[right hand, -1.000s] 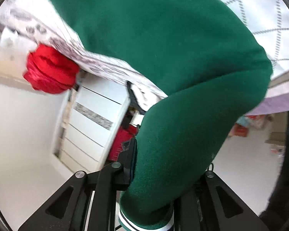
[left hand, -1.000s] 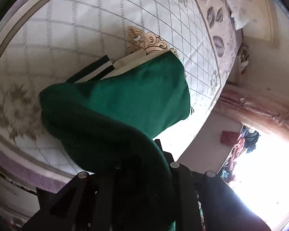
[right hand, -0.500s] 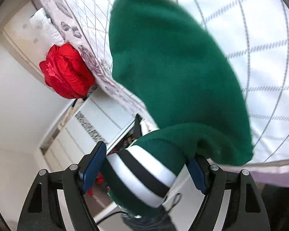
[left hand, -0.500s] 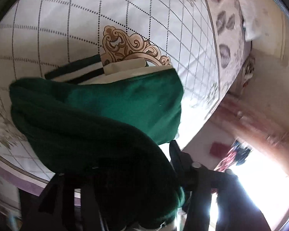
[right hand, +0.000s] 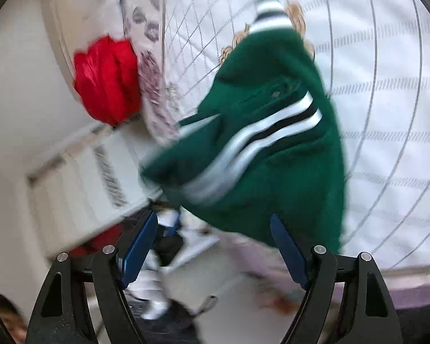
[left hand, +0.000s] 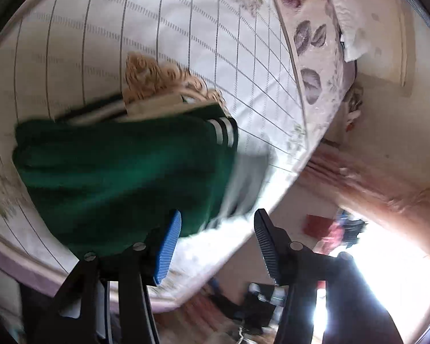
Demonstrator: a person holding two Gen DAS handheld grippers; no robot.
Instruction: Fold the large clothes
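The green garment [left hand: 120, 172] lies in a folded bundle on the white quilted bed [left hand: 157, 28], near its edge, with a striped cuff [left hand: 223, 134] on top. My left gripper [left hand: 216, 240] hovers just short of it; its jaws are opening and nothing is between them. In the right wrist view the green garment [right hand: 272, 172] shows white and black stripes [right hand: 272, 132] across it. My right gripper [right hand: 213, 246] stands open in front of the bundle's near edge, with nothing between its blue pads [right hand: 140, 243].
A red garment [right hand: 109, 80] sits at the bed's far corner by the wall. A white drawer cabinet [right hand: 80, 183] stands beside the bed. A gold ornament print [left hand: 157, 74] lies behind the bundle. Clutter covers the floor [left hand: 335, 229] past the bed edge.
Both grippers were shut on the green fabric; both have opened, let it go and drawn back. The striped cuff has dropped onto the bundle.
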